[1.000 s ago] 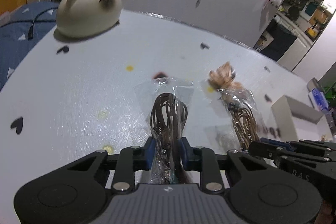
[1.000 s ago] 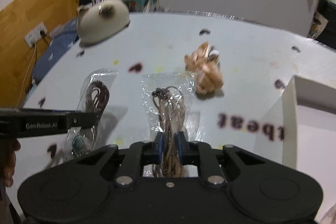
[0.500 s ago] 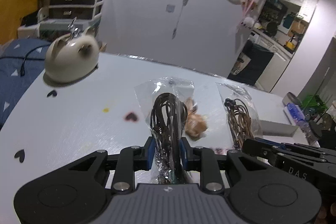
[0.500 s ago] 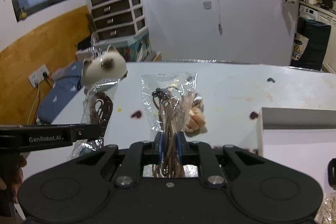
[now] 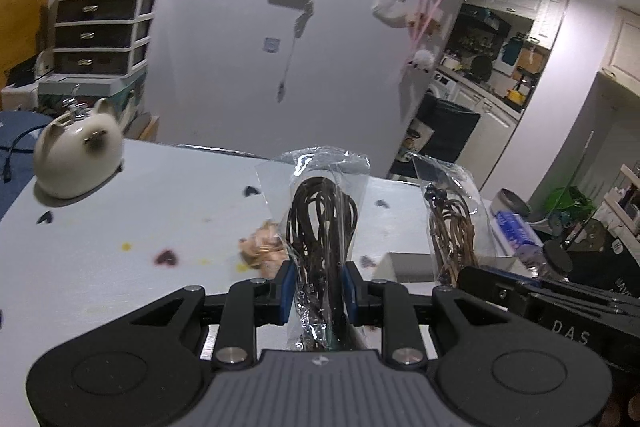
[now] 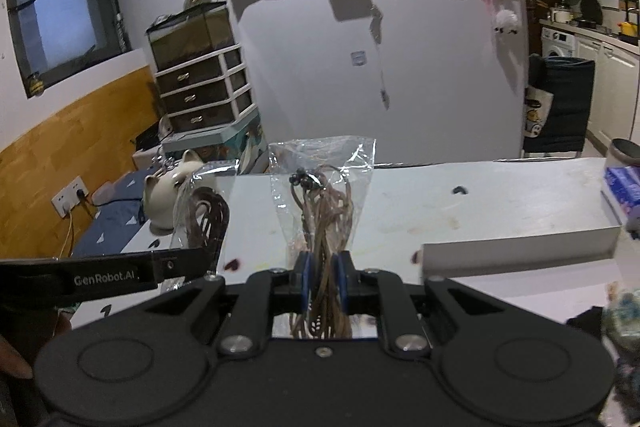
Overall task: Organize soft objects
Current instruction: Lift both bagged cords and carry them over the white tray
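Spreading beneath both of our grippers is the white table, dotted with small dark hearts and yellow spots. At its right side we are seeing a white box with low walls, and at the far left corner a cream cat-shaped plush is sitting.

We are holding our left gripper above the near part of the table, its blue pads pressed onto a clear bag of dark brown cord, which is standing upright, lifted off the surface. Just to its right, our right gripper is pinching a clear bag of tan cord in the same upright way, raised near the box's left end.

Lying on the table beyond the left gripper, partly hidden by the dark-cord bag, is a small tan crumpled bundle.
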`<state>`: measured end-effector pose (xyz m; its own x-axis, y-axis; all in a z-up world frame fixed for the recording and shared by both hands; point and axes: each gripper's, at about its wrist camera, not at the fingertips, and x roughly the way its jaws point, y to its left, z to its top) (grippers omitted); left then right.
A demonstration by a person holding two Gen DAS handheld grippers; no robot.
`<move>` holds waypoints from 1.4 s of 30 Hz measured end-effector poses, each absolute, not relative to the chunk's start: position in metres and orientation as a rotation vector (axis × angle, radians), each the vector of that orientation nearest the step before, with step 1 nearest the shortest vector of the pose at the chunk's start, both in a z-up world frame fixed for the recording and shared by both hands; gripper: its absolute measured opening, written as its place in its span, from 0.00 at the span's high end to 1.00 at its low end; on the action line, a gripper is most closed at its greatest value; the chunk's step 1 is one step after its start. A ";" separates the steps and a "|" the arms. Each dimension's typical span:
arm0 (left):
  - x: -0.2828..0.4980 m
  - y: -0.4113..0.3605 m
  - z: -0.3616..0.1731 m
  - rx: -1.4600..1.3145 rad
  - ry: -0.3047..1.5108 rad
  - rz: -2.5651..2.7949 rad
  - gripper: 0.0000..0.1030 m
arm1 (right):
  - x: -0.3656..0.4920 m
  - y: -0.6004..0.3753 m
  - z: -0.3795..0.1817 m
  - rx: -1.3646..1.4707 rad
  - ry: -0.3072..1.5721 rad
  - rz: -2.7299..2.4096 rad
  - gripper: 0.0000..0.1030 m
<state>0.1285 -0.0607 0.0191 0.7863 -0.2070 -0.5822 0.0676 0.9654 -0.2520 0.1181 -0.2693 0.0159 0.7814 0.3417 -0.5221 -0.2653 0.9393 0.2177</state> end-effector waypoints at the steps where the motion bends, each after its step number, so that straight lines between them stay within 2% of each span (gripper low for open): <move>1: 0.129 -0.069 0.020 -0.222 0.648 -0.156 0.74 | 0.118 -0.277 0.017 0.136 0.586 0.323 0.86; 13: 0.141 -0.152 0.024 -0.213 0.655 -0.229 0.74 | 0.120 -0.363 0.019 0.173 0.579 0.255 0.86; 24: 0.163 -0.212 -0.006 -0.253 0.768 -0.299 0.74 | 0.137 -0.418 0.001 0.165 0.654 0.210 0.86; 42: 0.238 -0.238 -0.067 -0.263 0.923 -0.254 0.74 | 0.194 -0.433 -0.049 0.174 0.802 0.212 0.86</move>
